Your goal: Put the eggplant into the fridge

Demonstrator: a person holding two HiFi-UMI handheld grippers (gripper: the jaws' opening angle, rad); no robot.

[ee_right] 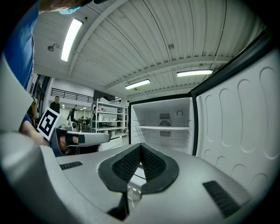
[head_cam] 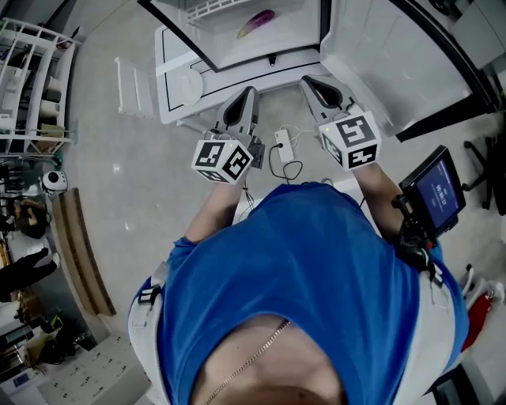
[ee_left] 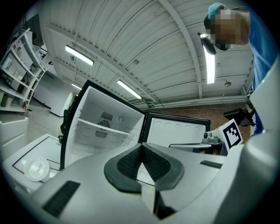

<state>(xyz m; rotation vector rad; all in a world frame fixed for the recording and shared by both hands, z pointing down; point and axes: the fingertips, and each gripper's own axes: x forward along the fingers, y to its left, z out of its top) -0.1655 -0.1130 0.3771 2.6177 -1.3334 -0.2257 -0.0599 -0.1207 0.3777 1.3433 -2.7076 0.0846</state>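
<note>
While the left gripper (ee_left: 141, 146) shows its ribbed black pads pressed together with nothing between them, the right gripper (ee_right: 140, 146) reads the same: closed at the tips and empty. Both are held side by side, aimed at the open fridge (ee_right: 162, 114) and well apart from its contents.

Task item: the eggplant (head_cam: 257, 24) already lies inside the fridge compartment, on a white surface near a wire rack (head_cam: 207, 8). Placement is judged complete. The door (ee_right: 238, 131) stands wide open and is presumably the outstanding item.

Risks noted:
- A push on the door with closed jaws would bear on smooth moulded shells, which could skid across the glossy panel rather than drive it.
- The eggplant is rounded, tapered and slick-skinned, so a hard door swing could set it rolling toward the front edge.
- A white power strip with looped cable (head_cam: 283, 149) lies on the floor between the person and the fridge, a snag hazard on any step forward.

Materials:
- The pads are cross-hatched and rubber-like, meeting in a V.
- The gripper shells are matt grey plastic.
- The fridge liner is hard white plastic, with oval recesses embossed in the door, a thin flat shelf (ee_right: 162, 127) and a vent grille on the back wall.
- The eggplant is glossy purple, paler at one end.
</note>
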